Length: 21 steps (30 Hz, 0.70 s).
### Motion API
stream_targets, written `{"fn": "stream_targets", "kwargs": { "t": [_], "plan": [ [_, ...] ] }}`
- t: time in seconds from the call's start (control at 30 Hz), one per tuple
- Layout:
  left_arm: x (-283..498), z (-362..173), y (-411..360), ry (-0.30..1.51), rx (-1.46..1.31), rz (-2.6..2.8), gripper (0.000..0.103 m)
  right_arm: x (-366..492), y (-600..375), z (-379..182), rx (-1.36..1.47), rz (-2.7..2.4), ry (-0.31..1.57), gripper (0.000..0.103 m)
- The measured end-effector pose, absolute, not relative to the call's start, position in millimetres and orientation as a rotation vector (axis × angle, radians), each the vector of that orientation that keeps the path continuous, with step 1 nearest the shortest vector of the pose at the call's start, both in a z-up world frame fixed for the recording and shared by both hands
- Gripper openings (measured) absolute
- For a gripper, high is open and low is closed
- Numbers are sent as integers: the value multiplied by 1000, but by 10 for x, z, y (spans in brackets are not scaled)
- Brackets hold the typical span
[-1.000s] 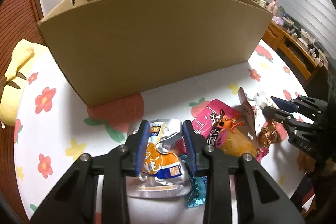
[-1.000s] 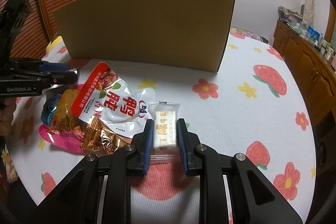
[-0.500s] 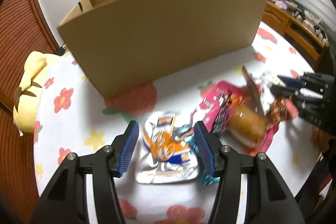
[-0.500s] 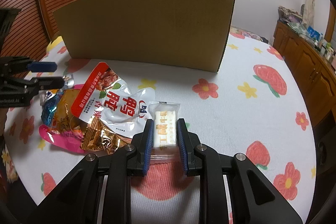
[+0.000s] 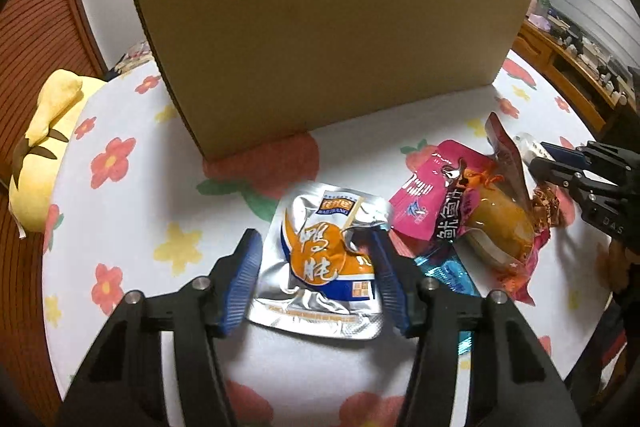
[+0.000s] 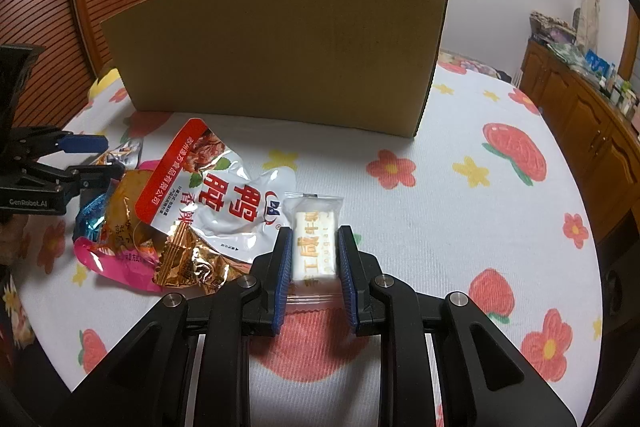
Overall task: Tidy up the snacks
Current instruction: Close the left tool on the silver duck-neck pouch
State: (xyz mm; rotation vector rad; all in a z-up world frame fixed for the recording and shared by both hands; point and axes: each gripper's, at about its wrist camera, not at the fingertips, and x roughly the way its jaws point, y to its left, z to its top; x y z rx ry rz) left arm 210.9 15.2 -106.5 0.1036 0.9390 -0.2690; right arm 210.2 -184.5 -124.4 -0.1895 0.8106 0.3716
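A silver and orange pouch lies flat on the flowered table, between the fingers of my left gripper. Its jaws are closing; the right pad touches the pouch's crumpled corner and the left pad stands just clear of its edge. My right gripper is shut on a small white candy packet that rests on the table. Between the two grippers lies a heap of snacks: a pink pouch, a white and red pouch, a gold wrapper and a teal wrapper. Behind them stands a tall cardboard box.
A yellow plush toy lies at the table's left edge. A wooden cabinet crowded with small items runs along the right wall. The left gripper shows at the left of the right wrist view, over the heap.
My left gripper let go of the silver pouch, spread wide, and has since narrowed around it while sinking a little. The pouch now lies flat. The right gripper kept still.
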Motion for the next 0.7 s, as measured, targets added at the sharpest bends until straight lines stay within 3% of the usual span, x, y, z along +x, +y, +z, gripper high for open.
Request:
{"fn": "stream_targets", "kwargs": {
  "t": [0.1, 0.43, 0.5, 0.7],
  "plan": [
    [2083, -1041, 118, 934, 123, -272, 37, 2104, -1847, -1242, -190, 371, 811, 21],
    [1993, -979, 123, 897, 110, -257, 33, 2104, -1852, -1237, -188, 373, 811, 21],
    [1955, -936, 119, 880, 113, -260, 27, 2104, -1854, -1238, -190, 372, 810, 21],
    [1918, -866, 119, 858, 112, -259, 24, 2090, -1838, -1238, -191, 371, 810, 20]
  ]
}}
